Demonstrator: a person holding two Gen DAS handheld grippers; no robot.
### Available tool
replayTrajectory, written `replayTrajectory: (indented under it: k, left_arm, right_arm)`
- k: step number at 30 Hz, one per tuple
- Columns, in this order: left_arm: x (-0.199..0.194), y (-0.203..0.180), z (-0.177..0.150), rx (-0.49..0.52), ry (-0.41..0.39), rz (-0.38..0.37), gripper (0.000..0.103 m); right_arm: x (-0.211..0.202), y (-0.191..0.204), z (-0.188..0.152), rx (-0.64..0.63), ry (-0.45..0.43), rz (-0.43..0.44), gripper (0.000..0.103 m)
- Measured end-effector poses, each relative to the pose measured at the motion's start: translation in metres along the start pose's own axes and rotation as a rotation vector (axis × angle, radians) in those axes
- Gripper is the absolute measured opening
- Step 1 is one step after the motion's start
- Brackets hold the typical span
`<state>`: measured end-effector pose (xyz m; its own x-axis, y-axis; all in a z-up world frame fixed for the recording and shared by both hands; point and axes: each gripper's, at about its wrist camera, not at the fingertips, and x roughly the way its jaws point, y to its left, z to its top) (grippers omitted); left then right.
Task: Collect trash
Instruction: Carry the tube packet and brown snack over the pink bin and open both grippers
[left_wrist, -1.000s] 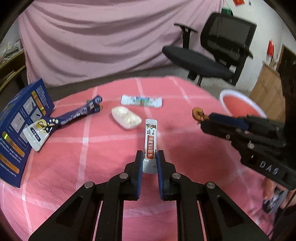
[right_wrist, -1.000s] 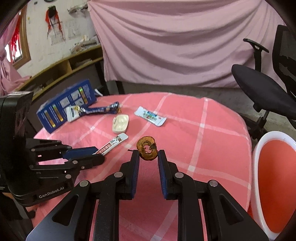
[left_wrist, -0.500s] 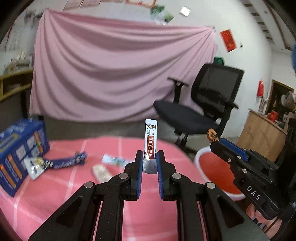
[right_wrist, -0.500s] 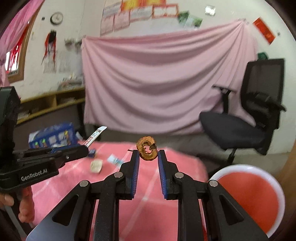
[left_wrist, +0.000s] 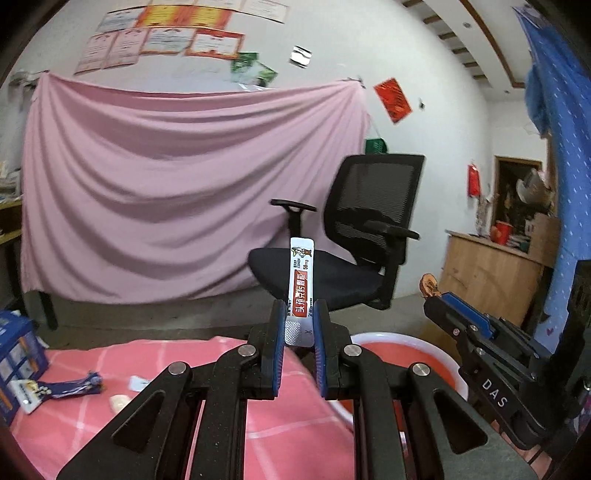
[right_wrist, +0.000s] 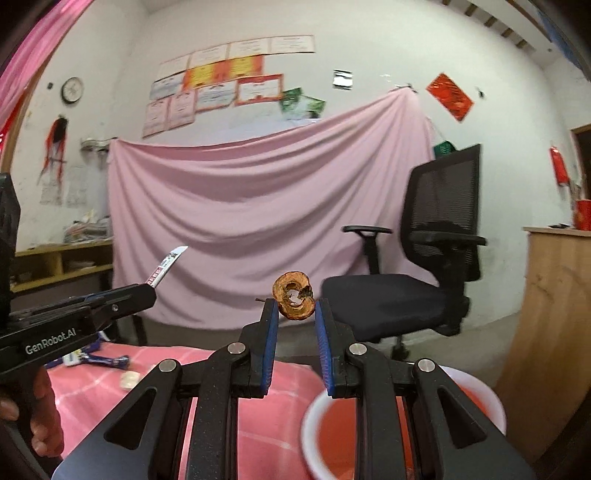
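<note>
Left gripper (left_wrist: 299, 332): clamped on an upright white-and-red paper sachet (left_wrist: 301, 284).
Right gripper (right_wrist: 293, 317): clamped on a brown dried fruit ring (right_wrist: 293, 301).
Red white-rimmed plastic bin (right_wrist: 476, 398): near right, below.
Risk: trash released short could be dropped onto the pink checked tablecloth (left_wrist: 140, 417).

black office chair (left_wrist: 369, 236) before pink drape (left_wrist: 166, 192); wooden cabinet (right_wrist: 554, 314) right.

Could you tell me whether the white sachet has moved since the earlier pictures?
Yes. The white sachet, clamped in the left gripper, rose off the pink tablecloth.
</note>
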<state>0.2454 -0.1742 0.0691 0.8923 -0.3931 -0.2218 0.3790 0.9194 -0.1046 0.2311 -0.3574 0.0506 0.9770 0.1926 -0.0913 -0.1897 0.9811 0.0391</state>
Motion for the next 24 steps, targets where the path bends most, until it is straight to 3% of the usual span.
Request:
replayTrajectory:
  k: [4,9,24]
  left_arm:
    - [0.02,-0.028,-0.006,0.063,0.056,-0.024,0.012]
    - [0.037,-0.048,-0.015,0.072,0.104,-0.063,0.012]
    - [0.104,-0.054,-0.036,-0.033,0.371,-0.126,0.012]
  right_arm:
    - [-0.003,-0.022,-0.001,0.037,0.03,-0.038,0.018]
    - [-0.002,-0.042,-0.006,0.08,0.073,-0.078,0.019]
    - [0.012,-0.081,-0.029,0.2,0.256,-0.178,0.019]
